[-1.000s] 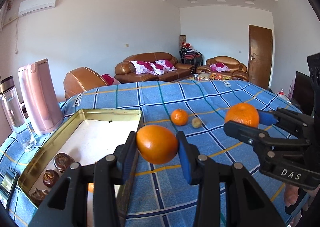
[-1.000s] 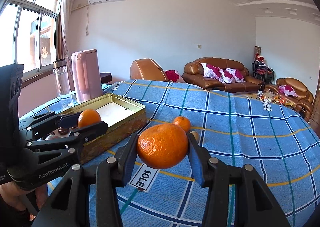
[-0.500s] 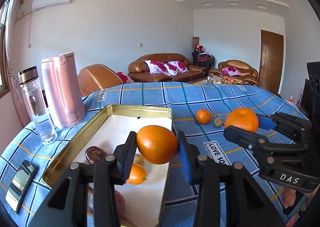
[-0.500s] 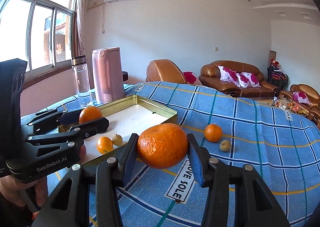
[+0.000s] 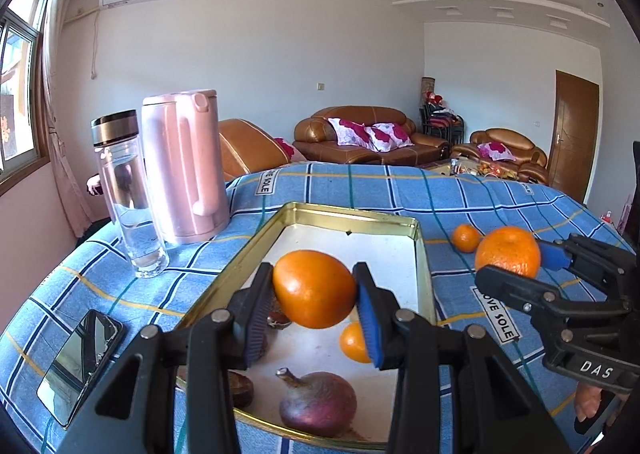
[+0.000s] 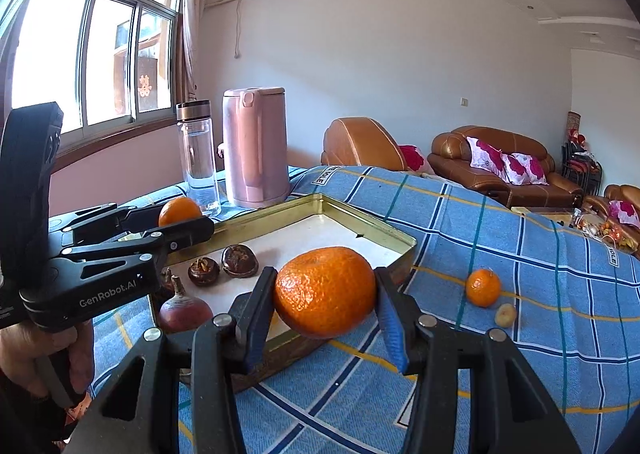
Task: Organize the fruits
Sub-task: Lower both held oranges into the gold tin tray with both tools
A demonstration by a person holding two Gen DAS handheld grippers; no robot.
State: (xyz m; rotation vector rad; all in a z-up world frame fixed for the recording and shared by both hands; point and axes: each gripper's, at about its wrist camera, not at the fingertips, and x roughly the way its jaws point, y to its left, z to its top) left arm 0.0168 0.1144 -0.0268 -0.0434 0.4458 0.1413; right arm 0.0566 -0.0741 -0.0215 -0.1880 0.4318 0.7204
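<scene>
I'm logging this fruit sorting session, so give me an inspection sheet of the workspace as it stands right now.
Surface: blue checked tablecloth over the table.
Job's things: gold tin tray holding a small orange, a purple bulb and dark brown pieces; a mandarin and a small pale fruit lie loose on the cloth.
Clutter: pink kettle, glass bottle, phone.
Grippers: left gripper shut on a smooth orange; right gripper shut on a dimpled orange.
Cables: nothing seen.
Surroundings: brown sofas, window, door.
</scene>
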